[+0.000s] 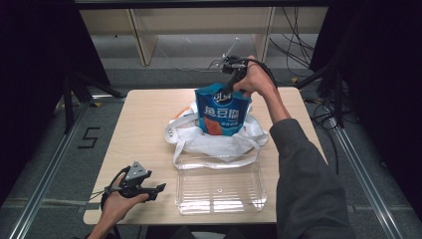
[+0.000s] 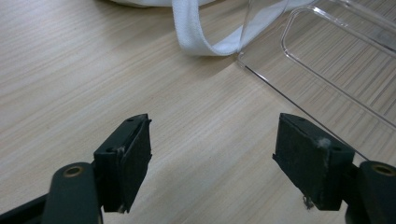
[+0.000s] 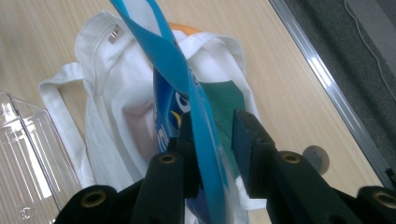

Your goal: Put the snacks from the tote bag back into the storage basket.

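Right gripper [image 1: 230,85] pinches top edge of blue snack pouch [image 1: 222,115], held upright half out of white tote bag [image 1: 219,139]. Left gripper [image 1: 152,190] idle, jaws apart, empty. Looks mid-transfer; clear bin [image 1: 219,186] has nothing in it yet

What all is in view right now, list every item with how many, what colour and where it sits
Snack pouch: one, blue with orange at the bottom, held up by its top edge over the white bag.
Cloth bag: one, white with strap handles, mid-table beyond the container.
Container: one, clear plastic, near edge of the table.
Table: one, light wood.
Shelving: one unit, pale wood, behind the table.
Left gripper: black, open over bare tabletop at the near left corner.
Right gripper: black, jaws either side of the pouch's top edge; a gap shows on one side, so the grip is unclear.
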Demonstrator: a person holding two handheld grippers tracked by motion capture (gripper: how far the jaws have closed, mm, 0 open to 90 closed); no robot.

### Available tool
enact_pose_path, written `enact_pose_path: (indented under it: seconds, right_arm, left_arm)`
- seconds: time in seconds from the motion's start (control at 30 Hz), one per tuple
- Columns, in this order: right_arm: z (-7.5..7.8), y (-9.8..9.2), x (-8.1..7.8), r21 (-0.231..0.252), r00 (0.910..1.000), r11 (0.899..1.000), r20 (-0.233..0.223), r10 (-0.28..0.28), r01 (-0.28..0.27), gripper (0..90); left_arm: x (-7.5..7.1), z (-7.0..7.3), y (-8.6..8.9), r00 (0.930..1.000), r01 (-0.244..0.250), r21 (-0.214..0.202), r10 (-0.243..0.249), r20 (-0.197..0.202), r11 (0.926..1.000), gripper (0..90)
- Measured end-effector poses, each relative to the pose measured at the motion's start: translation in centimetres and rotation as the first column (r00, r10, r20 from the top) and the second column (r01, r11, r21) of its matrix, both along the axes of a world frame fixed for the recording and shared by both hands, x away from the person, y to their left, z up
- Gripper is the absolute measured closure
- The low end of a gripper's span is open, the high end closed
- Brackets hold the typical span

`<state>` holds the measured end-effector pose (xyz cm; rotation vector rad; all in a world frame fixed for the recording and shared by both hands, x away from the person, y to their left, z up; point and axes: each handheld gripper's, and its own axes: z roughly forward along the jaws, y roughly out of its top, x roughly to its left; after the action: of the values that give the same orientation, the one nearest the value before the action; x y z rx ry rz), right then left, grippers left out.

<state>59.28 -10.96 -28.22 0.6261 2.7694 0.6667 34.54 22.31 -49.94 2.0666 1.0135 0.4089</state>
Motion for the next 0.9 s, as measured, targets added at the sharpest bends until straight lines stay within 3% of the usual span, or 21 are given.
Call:
enact_pose_path:
  seconds: [0.1,0.4,0.6,0.7,0.73,0.87,0.9]
  right_arm:
    - [-0.2,0.1,0.0,0.000,0.9999,1.000,-0.016,-0.001,0.001,78.4]
    - [-0.2,0.4,-0.1,-0.013,0.9977,0.998,-0.022,0.063,-0.064,90.0]
    - [0.1,0.3,-0.2,-0.018,0.9934,0.993,0.009,0.115,-0.114,90.0]
    - [0.9,0.2,-0.5,0.005,0.9929,0.993,0.007,0.119,-0.119,90.0]
    - [1.4,0.1,-0.7,0.008,0.9945,0.995,0.017,0.103,-0.104,90.0]
    - [3.8,0.0,-1.6,0.022,0.9892,0.990,0.049,0.138,-0.140,90.0]
    - [4.5,0.0,-1.9,0.028,0.9879,0.989,0.062,0.142,-0.144,90.0]
  left_arm:
    - [0.0,0.0,0.0,1.0000,-0.001,-0.005,0.001,0.001,1.0000,26.3]
    - [0.1,0.1,0.1,0.9999,0.013,0.014,-0.013,0.011,0.9998,26.3]
    - [0.1,0.0,0.0,1.0000,0.003,0.006,-0.003,0.001,1.0000,26.3]
    - [0.1,0.0,0.1,0.9999,0.015,0.021,-0.016,0.006,0.9997,26.3]
    - [0.1,0.0,0.1,0.9999,0.015,0.022,-0.016,0.007,0.9996,26.3]
    - [0.1,0.0,0.0,1.0000,0.006,0.016,-0.006,-0.001,0.9999,26.3]
    - [0.1,0.0,0.1,0.9999,0.007,0.024,-0.007,0.015,0.9997,26.3]
